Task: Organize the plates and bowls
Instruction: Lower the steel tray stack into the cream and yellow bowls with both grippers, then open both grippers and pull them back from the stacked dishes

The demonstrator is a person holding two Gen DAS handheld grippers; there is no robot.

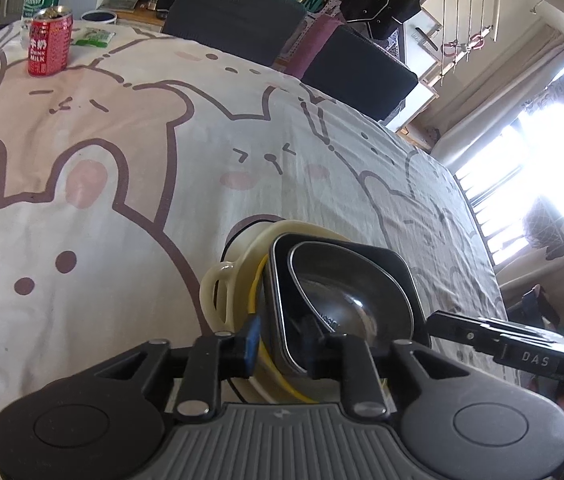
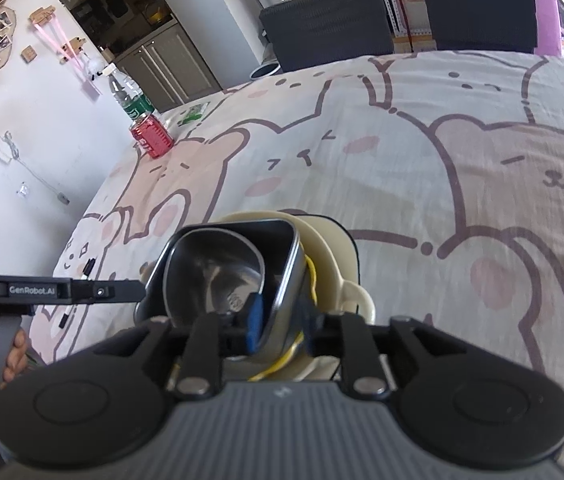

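At six o'clock in both views, your stack looks assembled.
Left view: left gripper (image 1: pixel 282 346) straddles the dark square dish (image 1: pixel 385 264) rim, pads slightly parted, steel bowl (image 1: pixel 341 300) nested inside, cream bowl (image 1: pixel 242 264) beneath. Right view: right gripper (image 2: pixel 280 330) likewise loose astride the opposite rim; nothing else seems left.

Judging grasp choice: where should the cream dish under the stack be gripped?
Probably by its loop handle, with the left tongs coming from the left side. The handle sticks out clear of the square dark tray and the steel bowl stacked inside, which crowd the cream rim.
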